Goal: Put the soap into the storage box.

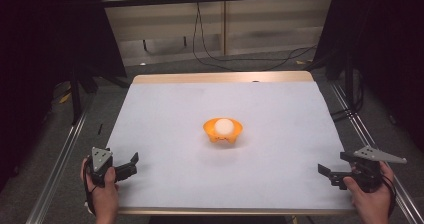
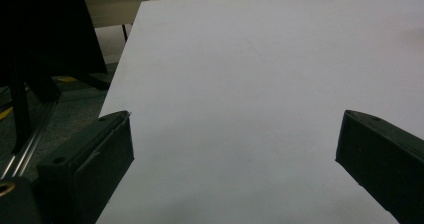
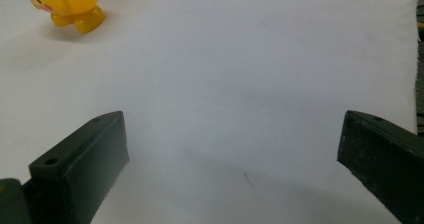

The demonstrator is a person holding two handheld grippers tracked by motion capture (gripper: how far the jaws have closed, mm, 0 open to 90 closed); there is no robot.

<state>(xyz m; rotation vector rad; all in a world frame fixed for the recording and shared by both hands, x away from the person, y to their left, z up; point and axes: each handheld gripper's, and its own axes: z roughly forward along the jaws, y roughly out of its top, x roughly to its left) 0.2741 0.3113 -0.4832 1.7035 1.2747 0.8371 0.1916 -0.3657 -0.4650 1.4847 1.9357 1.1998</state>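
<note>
1. An orange bowl (image 1: 223, 130) holding a white ball (image 1: 224, 126) sits at the middle of the high view, on the white table cover (image 1: 165, 109).
2. The left gripper (image 1: 131, 165), lower left, has its 2 jaws wide apart, empty.
3. The right gripper (image 1: 326, 174), lower right, is likewise spread, well apart from the bowl.

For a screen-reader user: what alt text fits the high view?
An orange bowl holding a white ball sits mid-table on a white sheet. A person's hands hold the open left gripper and right gripper at the near corners.
</note>
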